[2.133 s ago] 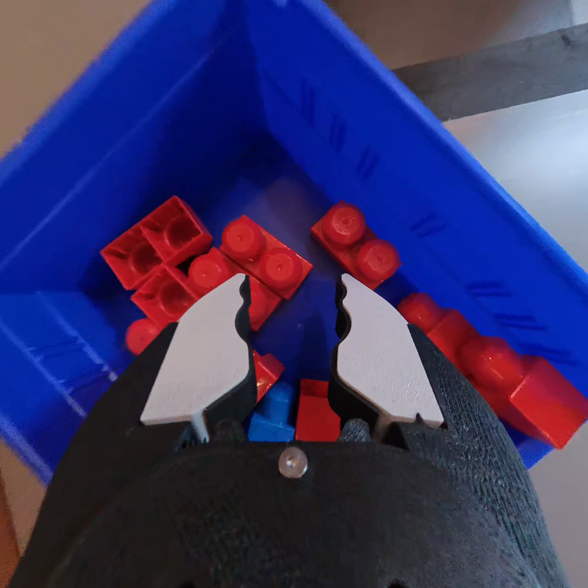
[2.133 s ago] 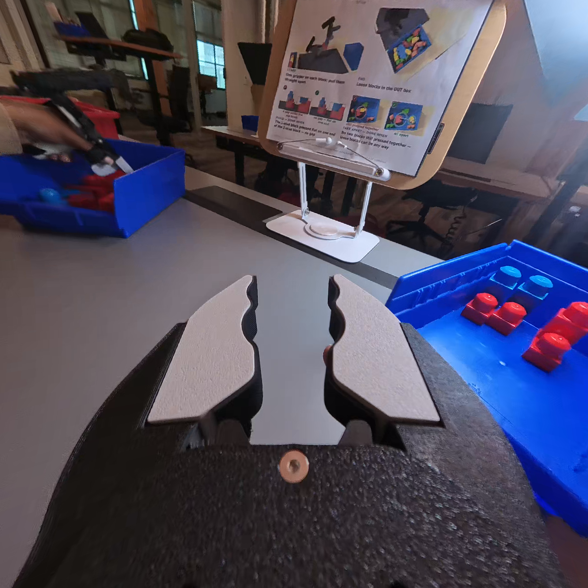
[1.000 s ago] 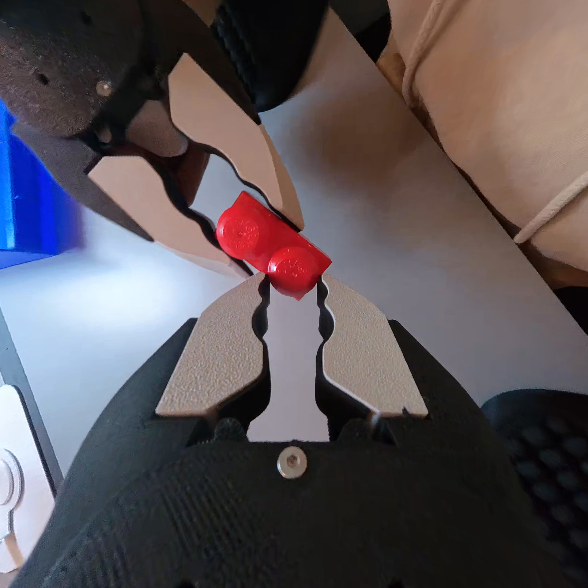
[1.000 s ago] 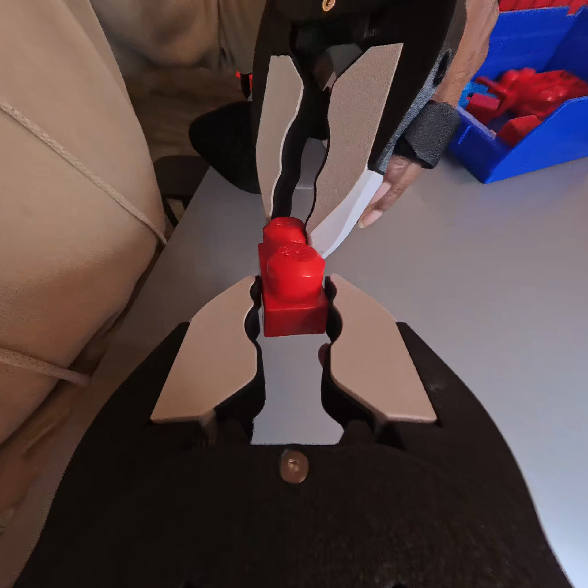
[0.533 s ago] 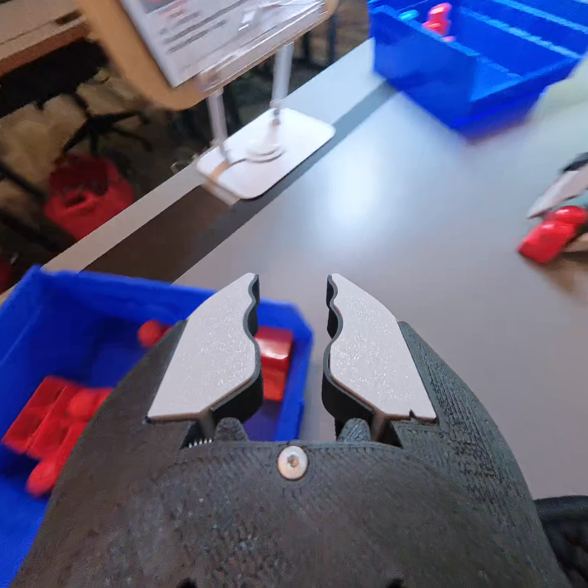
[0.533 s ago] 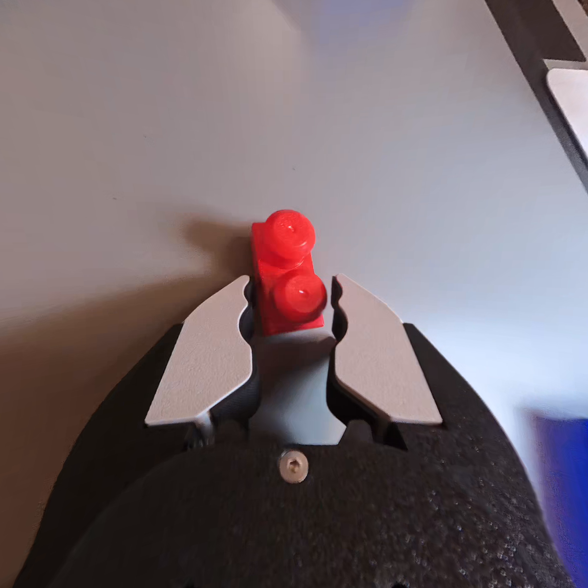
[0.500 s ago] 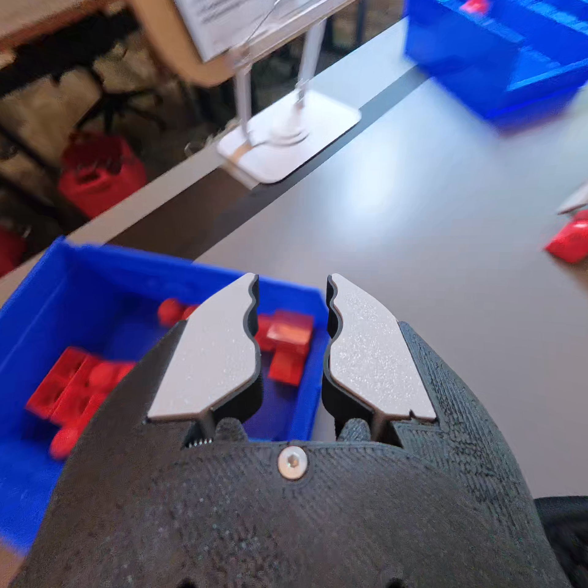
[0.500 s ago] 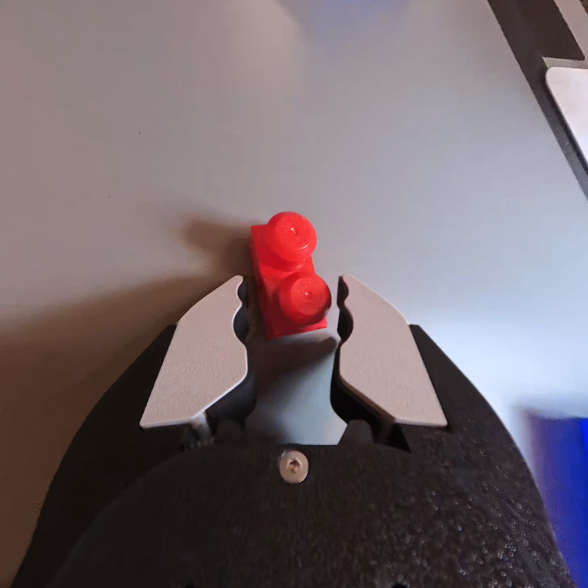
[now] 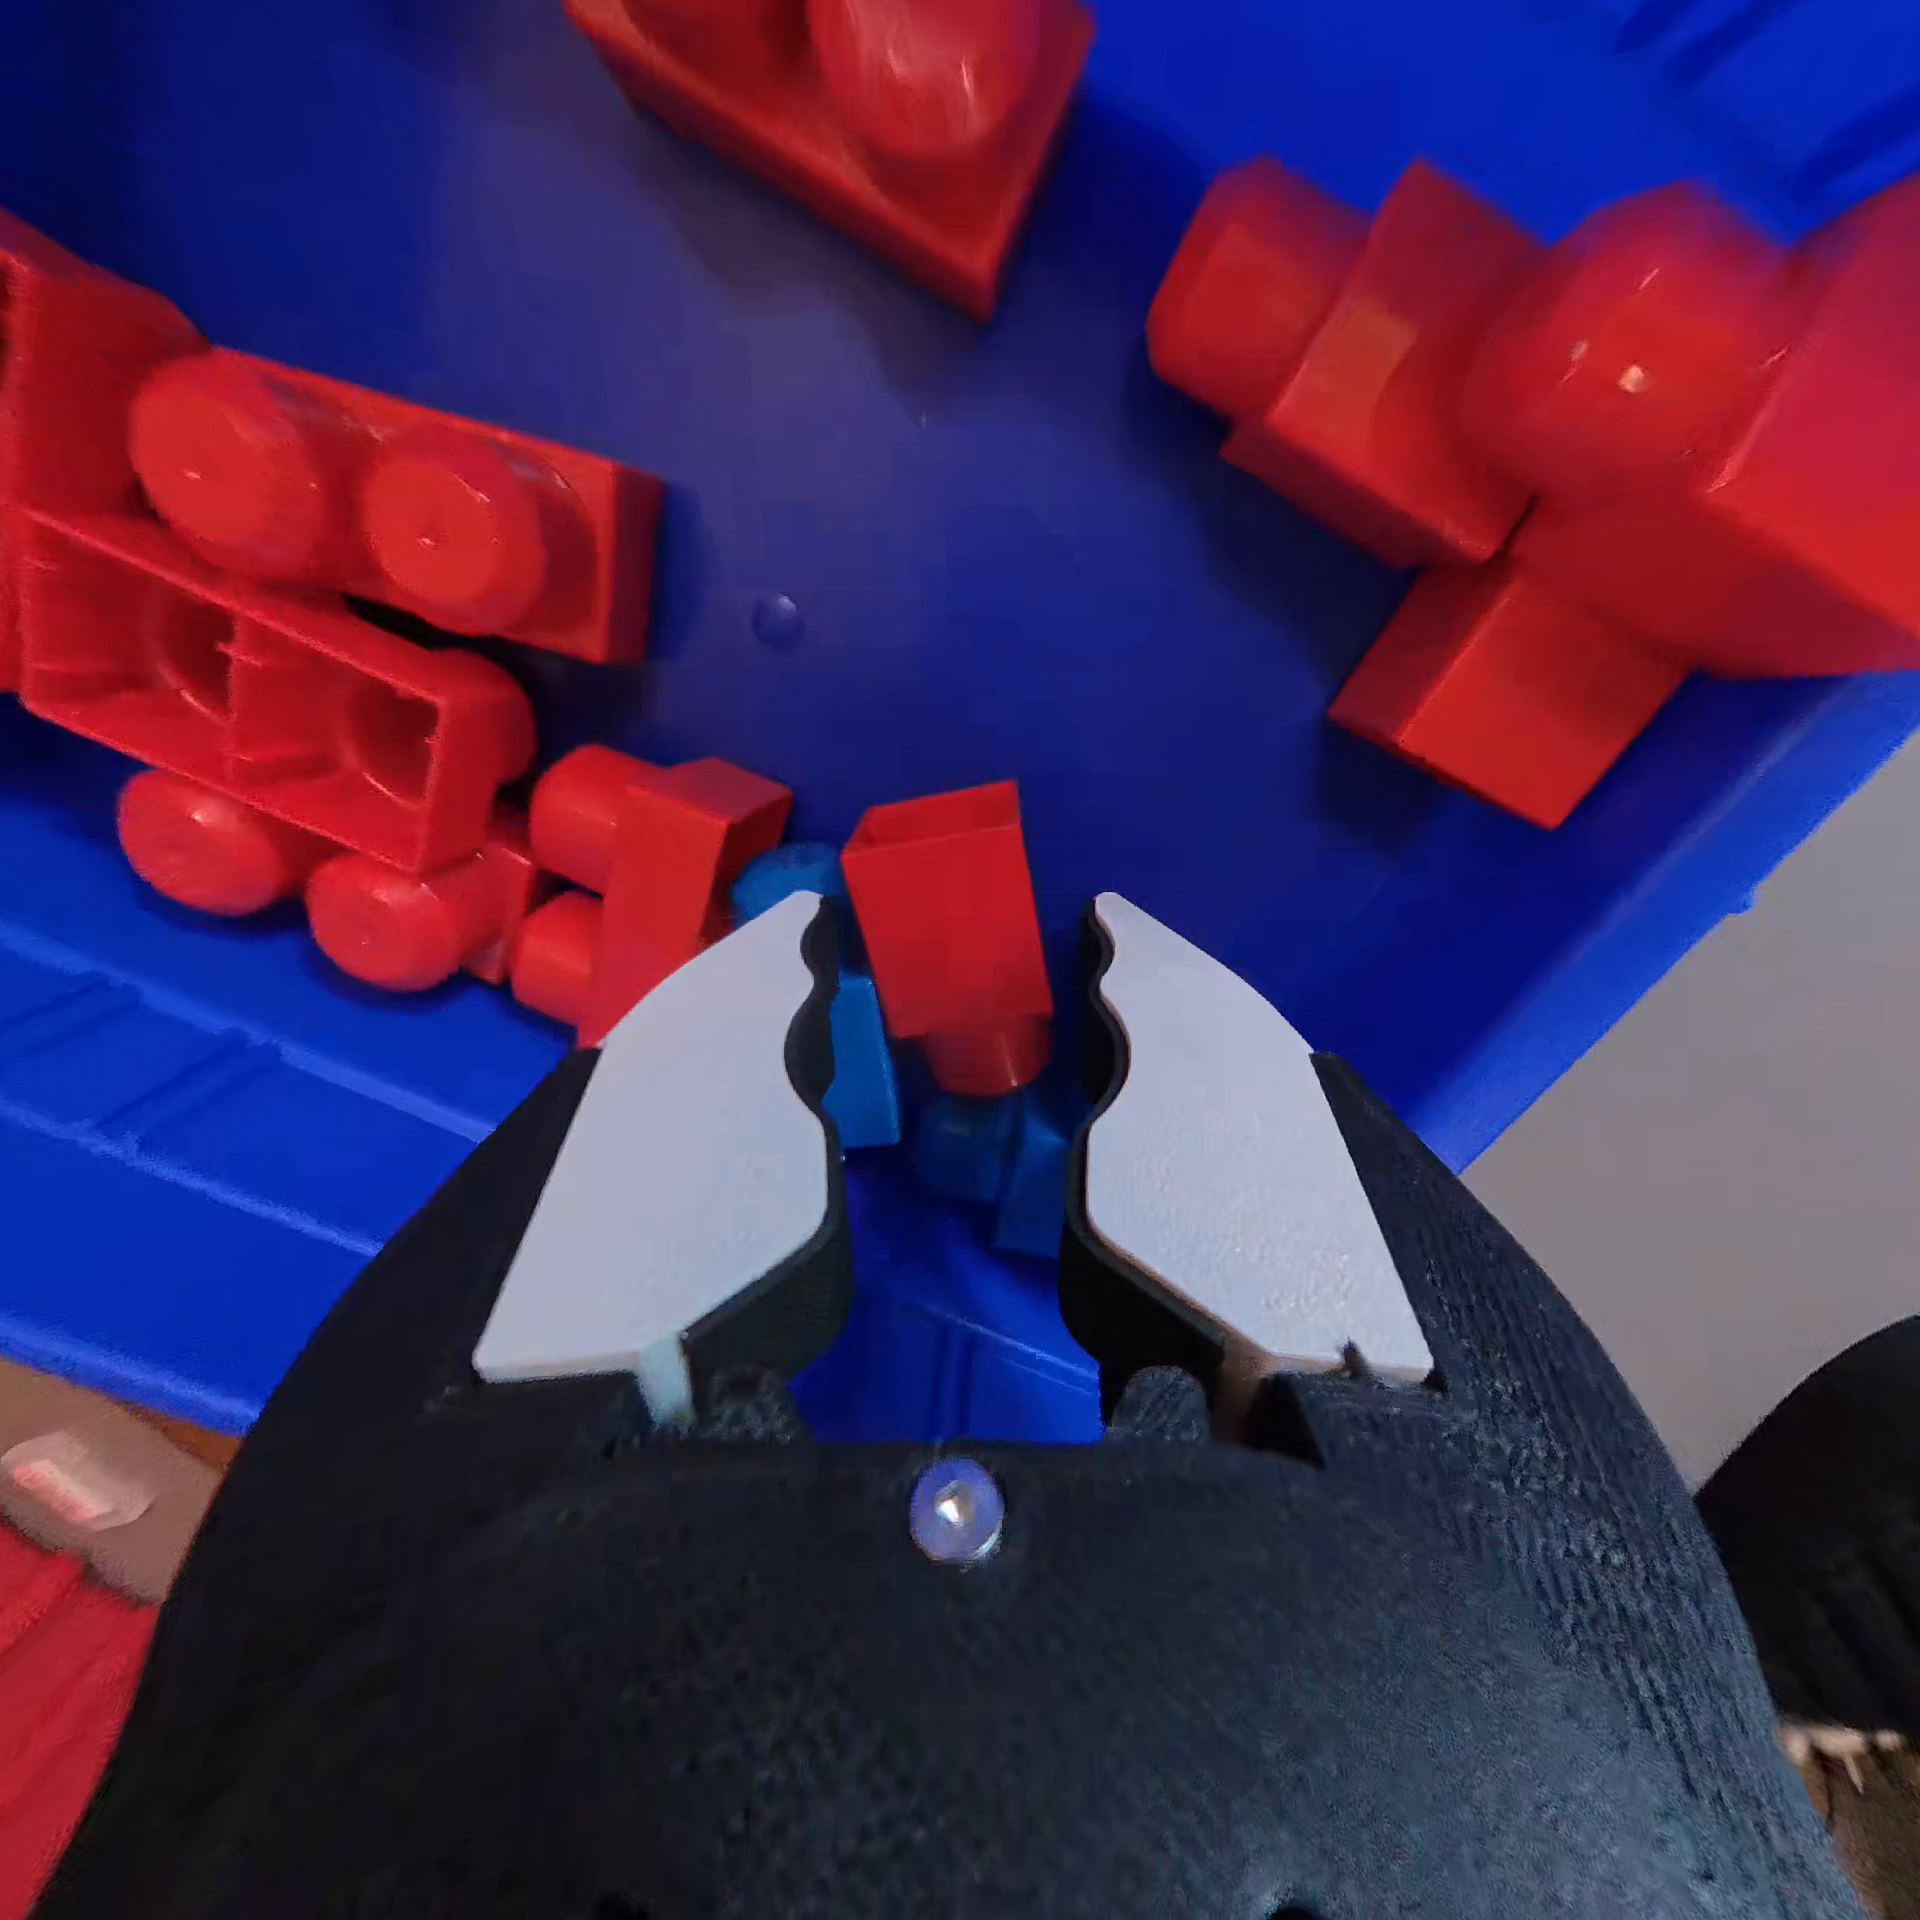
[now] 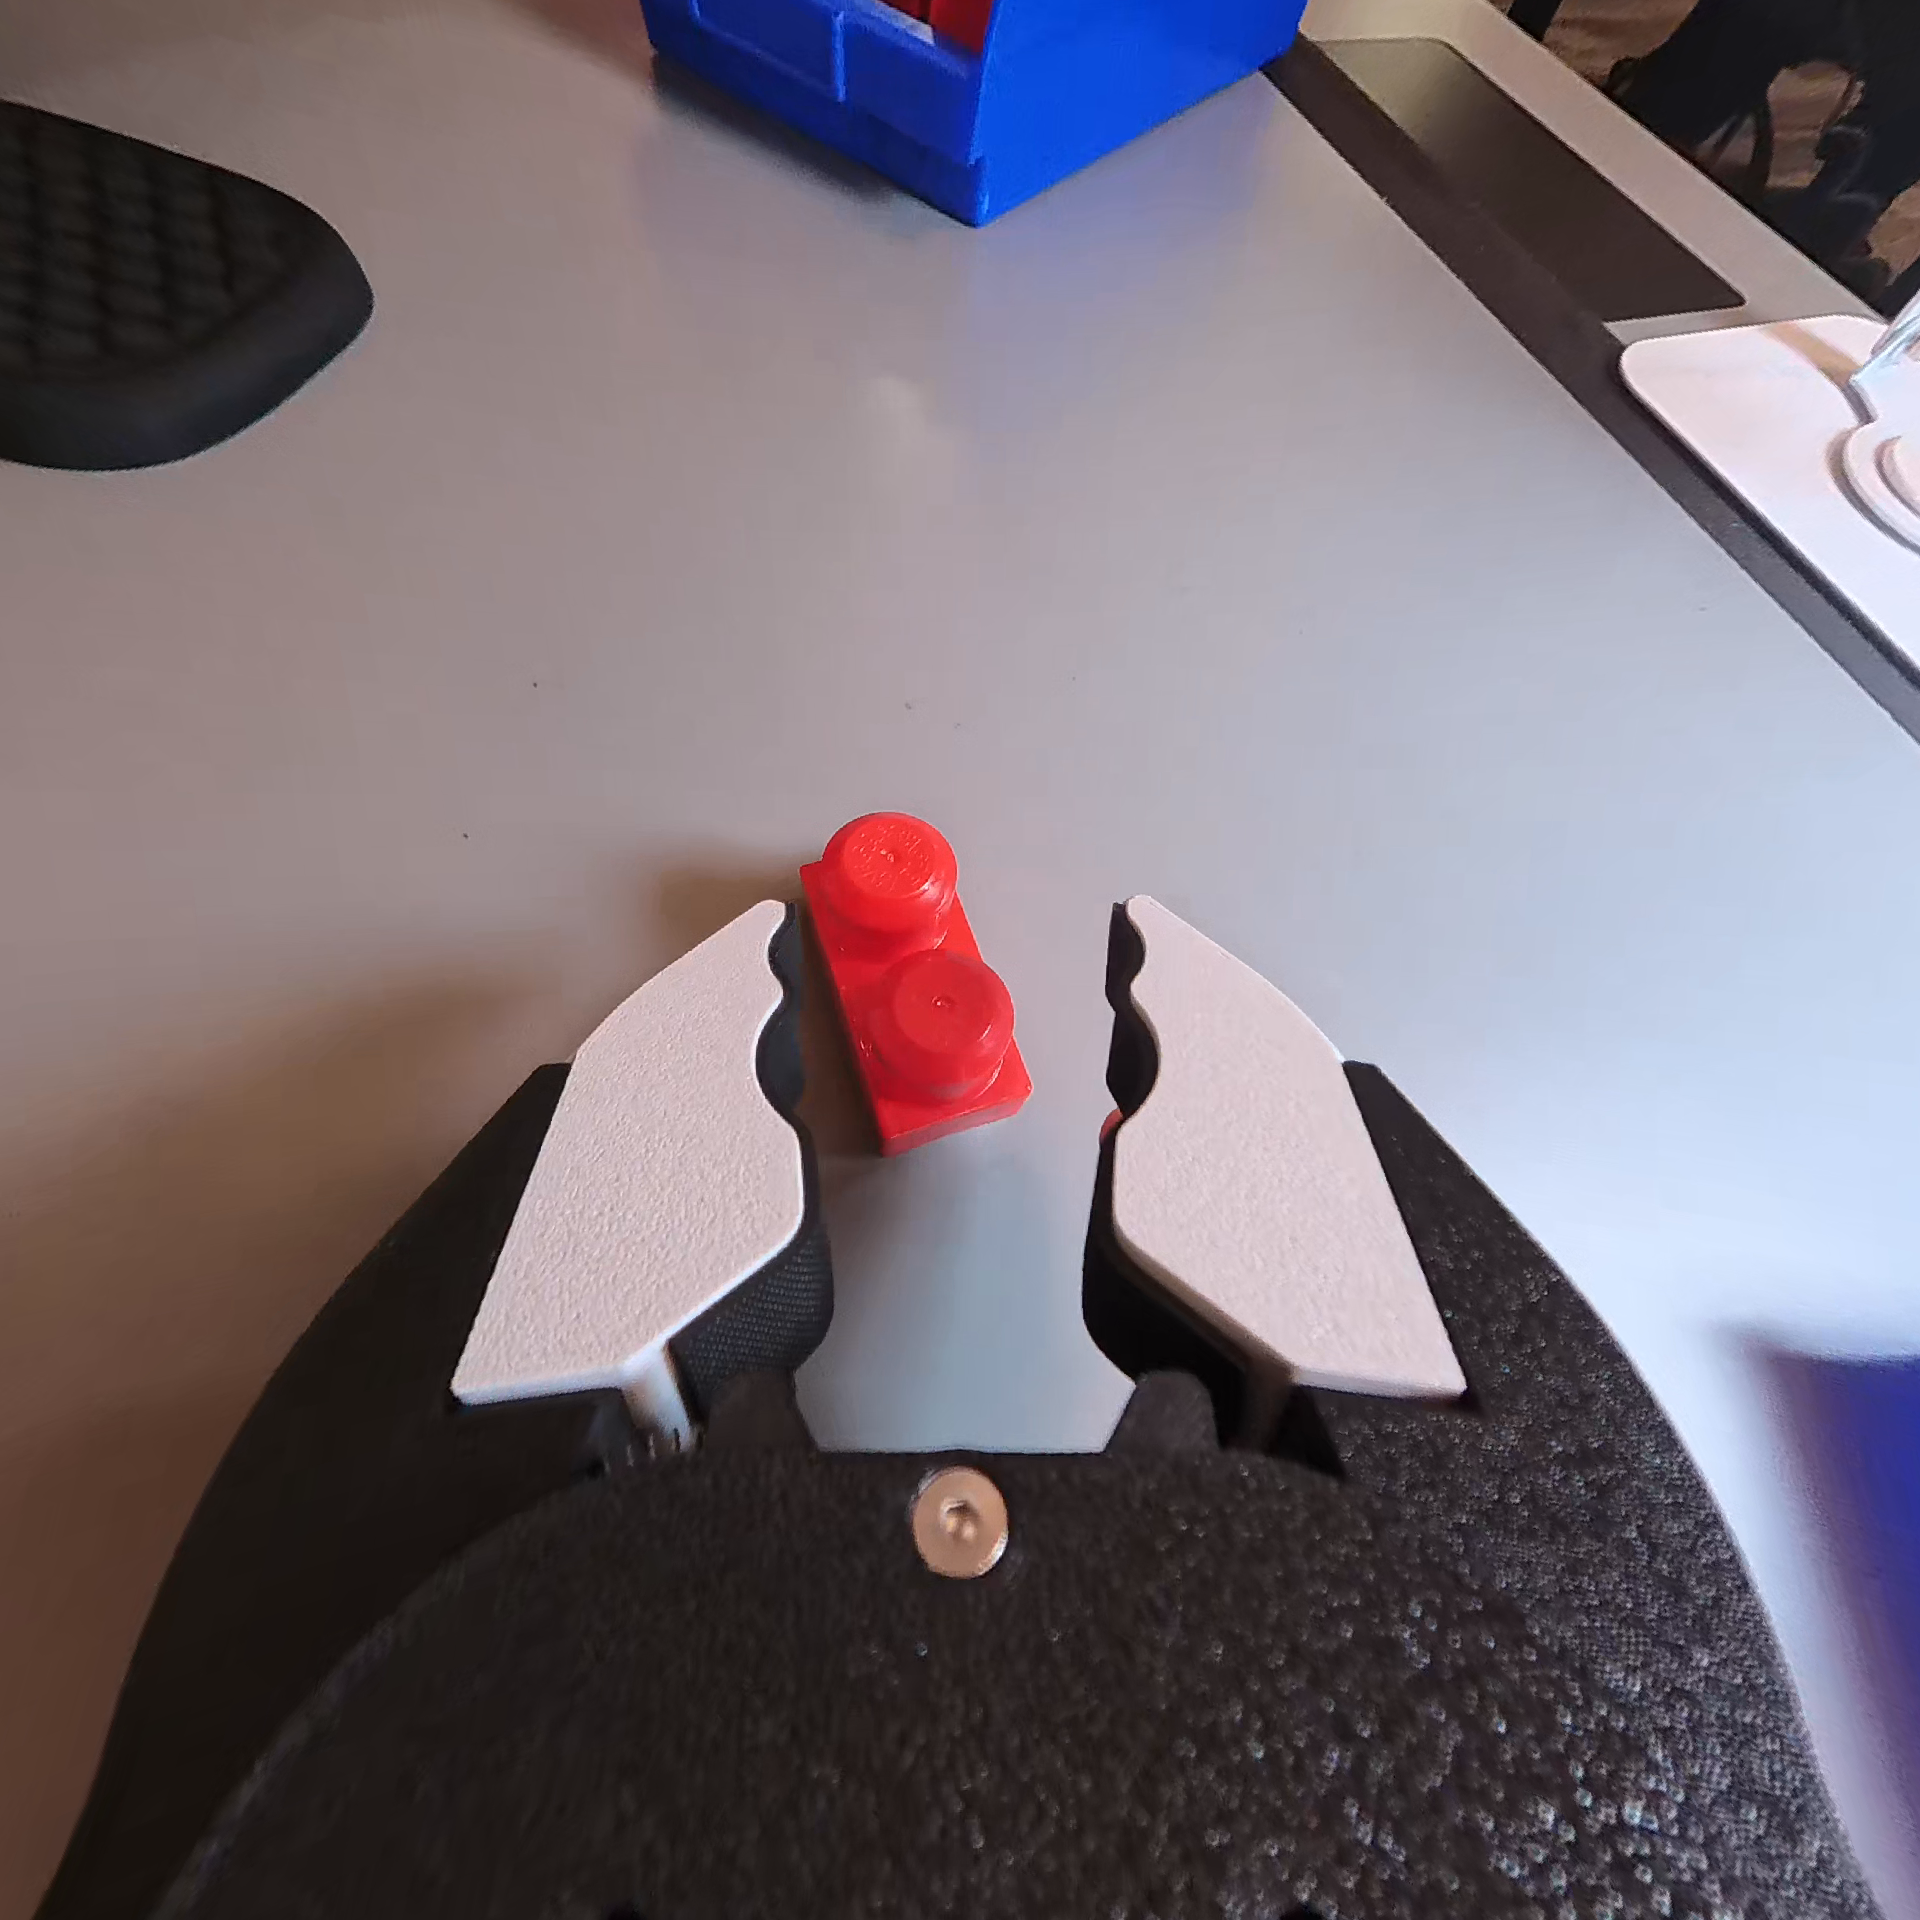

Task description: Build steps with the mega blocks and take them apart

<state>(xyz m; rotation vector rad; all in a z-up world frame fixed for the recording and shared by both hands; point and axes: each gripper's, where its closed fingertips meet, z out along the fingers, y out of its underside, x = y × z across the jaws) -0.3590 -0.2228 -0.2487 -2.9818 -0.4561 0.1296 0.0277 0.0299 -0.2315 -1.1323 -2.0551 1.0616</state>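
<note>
Grippers at work on mega blocks, one at table, one in bin.

R gripper (image 10: 945,909), fingers spread w/ nothing held, straddles a red two-stud block (image 10: 914,997) lying studs-up on the grey table (image 10: 1247,675); blue bin (image 10: 977,94) sits well beyond. L gripper (image 9: 951,909), also spread and empty, hangs over a small red block (image 9: 951,914) in the blue bin (image 9: 1621,810) among loose red blocks (image 9: 343,582). Likely step: fetching 2nd piece for the steps. Next: close on the block, carry it over, align w/ studs.
</note>
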